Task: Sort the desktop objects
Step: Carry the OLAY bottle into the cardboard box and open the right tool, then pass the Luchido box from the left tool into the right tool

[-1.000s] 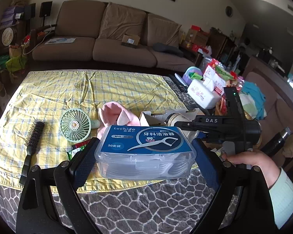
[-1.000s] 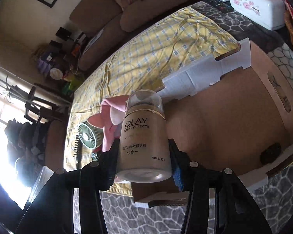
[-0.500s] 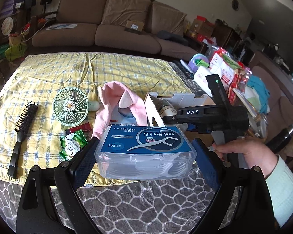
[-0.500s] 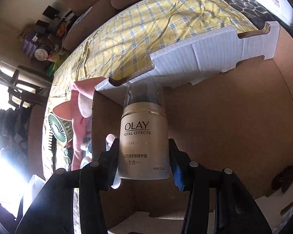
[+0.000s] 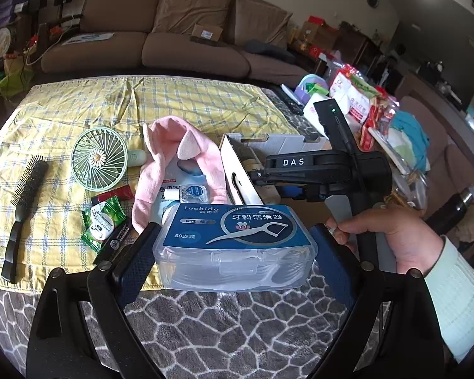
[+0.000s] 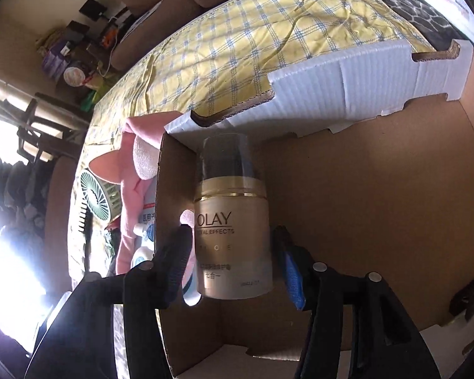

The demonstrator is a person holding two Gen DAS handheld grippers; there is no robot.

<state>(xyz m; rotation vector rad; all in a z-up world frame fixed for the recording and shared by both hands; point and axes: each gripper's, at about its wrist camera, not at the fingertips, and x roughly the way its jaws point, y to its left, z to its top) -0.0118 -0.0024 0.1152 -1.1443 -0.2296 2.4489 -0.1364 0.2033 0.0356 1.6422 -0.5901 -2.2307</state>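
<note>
My left gripper is shut on a clear plastic box of floss picks with a blue label, held above the table's front edge. In the right wrist view, a gold Olay bottle lies inside the open cardboard box, against its left wall. My right gripper straddles the bottle and its jaws are opening; the blue pads stand just off the bottle's sides. From the left wrist view, the right gripper's black body reaches down into the cardboard box, held by a hand.
On the yellow checked cloth lie a green fan, a black hairbrush, a pink cloth and green sachets. Snack packs and a tissue box crowd the right side. A brown sofa stands behind.
The right gripper sank into the cardboard box with the Olay bottle, and its jaws have spread off the bottle. The left gripper with the floss box dropped a little.
</note>
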